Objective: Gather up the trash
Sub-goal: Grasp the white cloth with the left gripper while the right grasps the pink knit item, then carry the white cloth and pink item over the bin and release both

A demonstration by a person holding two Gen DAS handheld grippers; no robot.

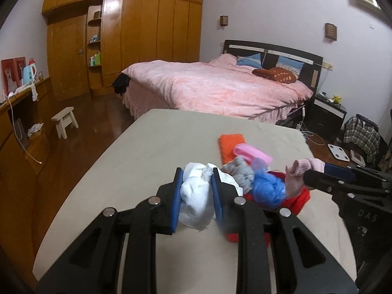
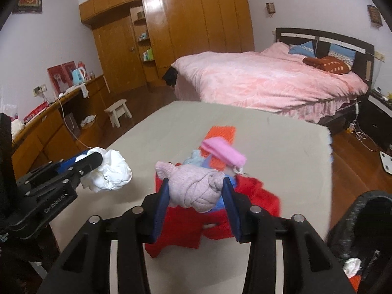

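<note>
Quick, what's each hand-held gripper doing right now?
Left hand-held gripper: closed on white crumpled wad.
Right hand-held gripper: closed on pale pink knit bundle.

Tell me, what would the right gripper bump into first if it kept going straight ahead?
Probably the pink roll lying on the pile just beyond the pale pink sock it holds, then the orange cloth. Depth is hard to judge.

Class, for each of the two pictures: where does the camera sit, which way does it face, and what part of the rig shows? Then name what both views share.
Left wrist view: sits on the left tongs, facing across the beige table toward the pink bed; its own fingers clamp a white wad.
Right wrist view: sits on the right tongs, facing the same way; its fingers clamp a pale pink sock bundle.
Shared: table, bed, wardrobe, red cloth, orange cloth, and each other's tongs.
</note>
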